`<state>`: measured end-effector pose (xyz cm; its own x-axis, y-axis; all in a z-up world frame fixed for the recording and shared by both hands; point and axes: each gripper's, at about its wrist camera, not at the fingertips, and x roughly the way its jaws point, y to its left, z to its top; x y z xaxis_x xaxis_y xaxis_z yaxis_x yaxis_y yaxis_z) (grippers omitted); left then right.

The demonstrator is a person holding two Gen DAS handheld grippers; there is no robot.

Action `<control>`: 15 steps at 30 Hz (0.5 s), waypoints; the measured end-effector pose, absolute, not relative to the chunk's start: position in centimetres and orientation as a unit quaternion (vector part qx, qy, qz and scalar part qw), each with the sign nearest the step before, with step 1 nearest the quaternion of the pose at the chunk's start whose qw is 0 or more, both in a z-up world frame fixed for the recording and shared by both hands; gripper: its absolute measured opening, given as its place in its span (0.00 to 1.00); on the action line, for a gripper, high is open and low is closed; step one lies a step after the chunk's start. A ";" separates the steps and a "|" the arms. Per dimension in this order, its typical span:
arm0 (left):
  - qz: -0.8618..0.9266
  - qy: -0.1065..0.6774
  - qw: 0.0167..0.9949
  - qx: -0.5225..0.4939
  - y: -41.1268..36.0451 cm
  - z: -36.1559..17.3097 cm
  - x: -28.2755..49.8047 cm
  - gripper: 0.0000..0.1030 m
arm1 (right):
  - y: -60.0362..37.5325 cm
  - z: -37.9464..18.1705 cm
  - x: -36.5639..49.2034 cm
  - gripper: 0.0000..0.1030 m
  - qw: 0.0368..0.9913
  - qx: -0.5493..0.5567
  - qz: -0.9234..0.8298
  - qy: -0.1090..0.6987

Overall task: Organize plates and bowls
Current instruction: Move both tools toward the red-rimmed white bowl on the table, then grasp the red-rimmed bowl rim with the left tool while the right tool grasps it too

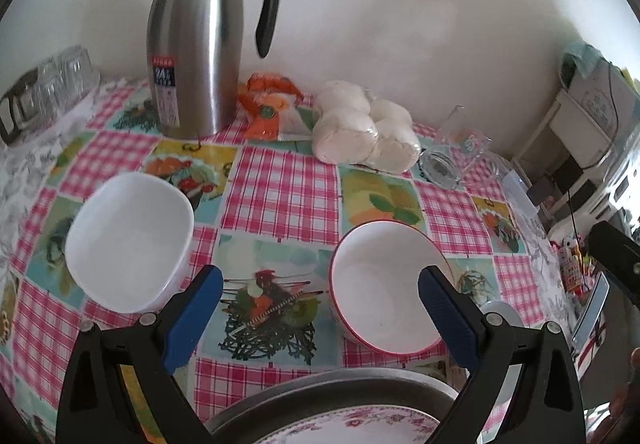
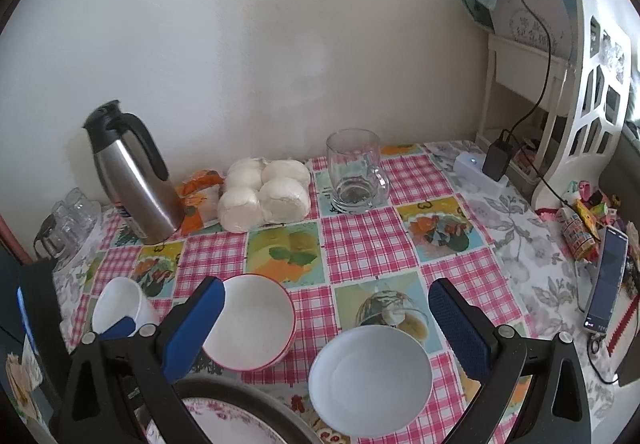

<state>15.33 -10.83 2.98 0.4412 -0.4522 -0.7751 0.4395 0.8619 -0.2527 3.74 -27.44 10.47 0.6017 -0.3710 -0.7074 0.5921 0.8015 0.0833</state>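
Observation:
A square white bowl (image 1: 128, 240) sits left on the checked tablecloth (image 1: 280, 188); it also shows in the right wrist view (image 2: 120, 304). A red-rimmed white bowl (image 1: 384, 284) sits right of it, also in the right wrist view (image 2: 252, 320). A plain white bowl (image 2: 372, 376) lies near the front. A pink-flowered plate (image 1: 340, 424) rests in a grey metal pan (image 1: 320, 388) at the front edge. My left gripper (image 1: 320, 308) is open and empty, hovering between the square and red-rimmed bowls. My right gripper (image 2: 326, 328) is open and empty above the plain bowl.
A steel thermos jug (image 1: 196, 44), an orange packet (image 1: 272, 104), bagged white buns (image 1: 360, 128) and a glass mug (image 2: 354, 172) stand along the back wall. Glasses (image 1: 52, 88) stand at far left. A phone (image 2: 608, 284), snacks and a white shelf (image 2: 560, 84) are on the right.

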 end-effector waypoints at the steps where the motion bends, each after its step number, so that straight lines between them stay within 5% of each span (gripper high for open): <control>1: -0.261 0.462 0.847 -0.008 -10.8 2.8 15.5 0.95 | -27.7 10.2 4.2 1.00 0.878 0.160 -0.275 0.359; 5: -0.263 0.476 0.839 -0.017 -11.0 2.2 16.3 0.91 | -28.2 8.5 5.8 0.99 0.866 0.168 -0.275 0.382; 15: -0.270 0.511 0.816 -0.017 -12.2 0.5 17.1 0.55 | -27.4 3.0 9.0 0.74 0.844 0.166 -0.257 0.440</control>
